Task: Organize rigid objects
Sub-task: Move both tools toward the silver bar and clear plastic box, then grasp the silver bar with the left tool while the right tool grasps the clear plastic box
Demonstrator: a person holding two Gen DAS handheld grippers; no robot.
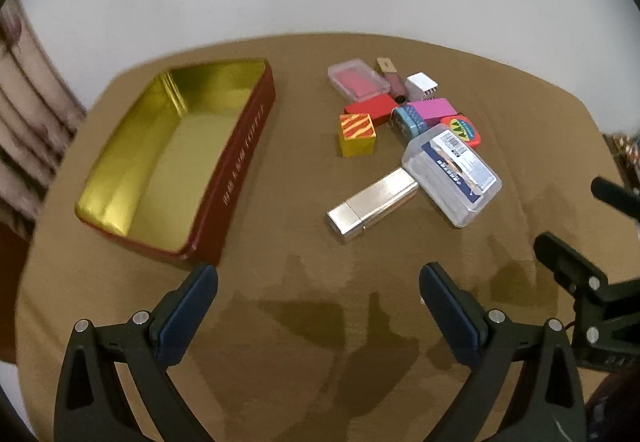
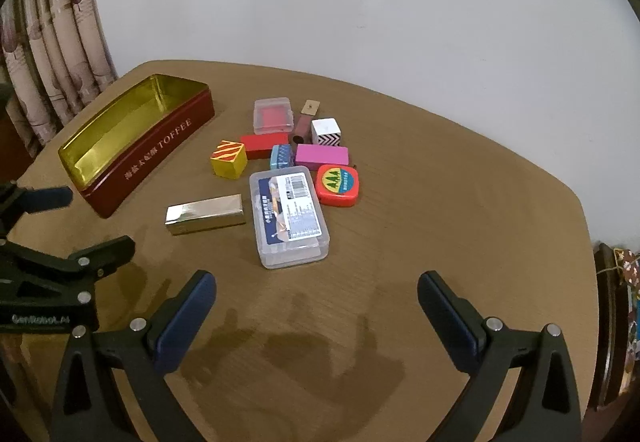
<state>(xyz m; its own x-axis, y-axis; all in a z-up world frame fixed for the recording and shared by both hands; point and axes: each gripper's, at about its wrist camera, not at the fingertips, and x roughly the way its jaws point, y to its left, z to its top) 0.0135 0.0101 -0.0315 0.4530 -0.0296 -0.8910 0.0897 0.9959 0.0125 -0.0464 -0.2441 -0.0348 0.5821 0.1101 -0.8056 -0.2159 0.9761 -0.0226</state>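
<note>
An open red toffee tin [image 1: 236, 169] [image 2: 156, 157] with a gold inside stands empty on the left of the brown table. To its right lies a cluster: a silver metal bar [image 1: 372, 203] [image 2: 206, 213], a clear labelled case [image 1: 452, 173] [image 2: 290, 215], a yellow striped cube [image 1: 357, 135] [image 2: 229, 159], a red block [image 1: 370, 109] [image 2: 264, 143], a pink block [image 1: 434, 110] [image 2: 322, 155], a red tape measure [image 1: 462, 129] [image 2: 338, 183]. My left gripper [image 1: 318, 278] hangs open over bare table near the front. My right gripper [image 2: 316, 284] is open too, short of the clear case.
Further back lie a clear case with a red insert [image 1: 358, 79] [image 2: 272, 115], a white zigzag cube [image 1: 421, 86] [image 2: 326, 131], a small teal tin [image 1: 408, 119] [image 2: 281, 155] and a brown stick [image 2: 302, 127]. A curtain [image 2: 52, 41] hangs at the left; a white wall stands behind.
</note>
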